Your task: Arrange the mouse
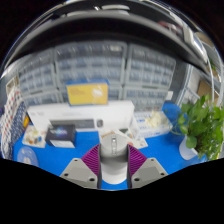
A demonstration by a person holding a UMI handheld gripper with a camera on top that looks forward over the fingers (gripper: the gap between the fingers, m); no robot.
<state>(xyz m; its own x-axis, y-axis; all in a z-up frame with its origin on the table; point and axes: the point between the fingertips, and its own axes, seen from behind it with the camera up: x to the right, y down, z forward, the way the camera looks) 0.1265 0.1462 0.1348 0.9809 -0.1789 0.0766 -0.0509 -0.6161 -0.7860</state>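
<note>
Mouse (114, 150) sits between the gripper (114, 172) pads, jaws clenched on its flanks, above the blue desk (160, 158). Light, rigid, slick shell; side grip at mid-body looks best.

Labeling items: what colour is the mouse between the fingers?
Grey mouse, seen in the gripper view.

Your blue desk (160, 152) carries a potted green plant (203, 125) off to one side (leafy, in a blue pot). Beyond it you see a yellow sign (87, 93) and shelving (110, 65).
</note>
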